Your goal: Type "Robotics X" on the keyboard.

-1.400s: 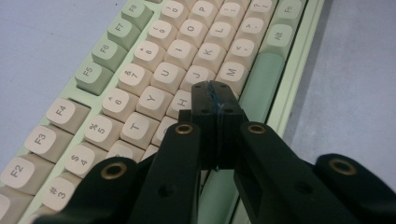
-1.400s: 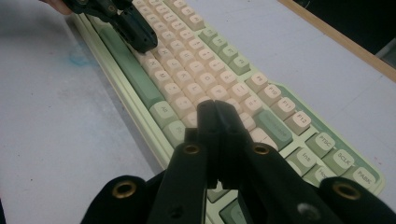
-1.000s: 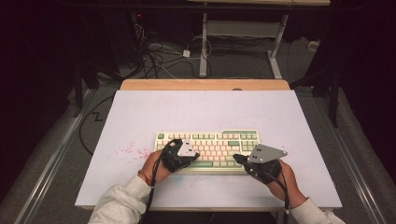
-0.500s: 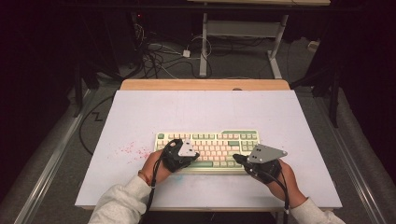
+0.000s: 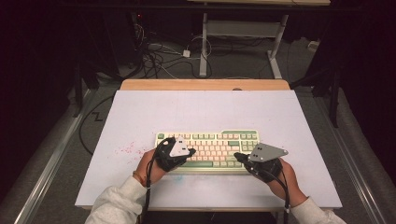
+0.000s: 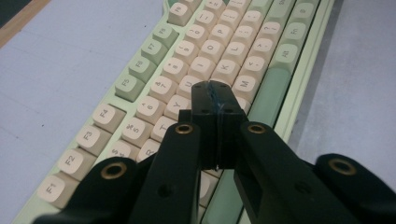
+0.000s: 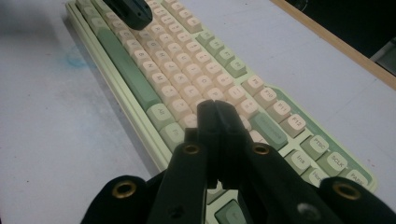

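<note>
Keyboard (image 5: 210, 145): pale green case, cream and green keycaps; lies near the front edge of the white table (image 5: 196, 109), long side across, between the two hands.

Left gripper (image 5: 189, 152): jaws pressed together, nothing between them. In the left gripper view its joined tips (image 6: 215, 95) hang over the letter rows, about where the U, J and N keys meet; whether they touch a cap cannot be told.

Right gripper (image 5: 238, 156): jaws likewise closed and empty. In the right gripper view its tips (image 7: 215, 112) sit above the right end of the letter block, near the long green key (image 7: 267, 127) by the F-row end.

Step in hand, by judgement: typing or key-pressing with closed tips used as single prodding points, one gripper to each half of the board. Neither tip looks committed to a key yet.

Next move calls for: a short, straight descent onto one chosen cap, centred so the tip does not catch a neighbour; light pressure, then release.

Hidden or unclear: keys directly beneath both tips; the left end of the board under the left hand (image 5: 154, 164) in the high view; legends on far keys too small to read. Pink specks (image 5: 126, 149) and a faint blue smudge (image 7: 77, 56) mark the table; their nature is uncertain.
</note>
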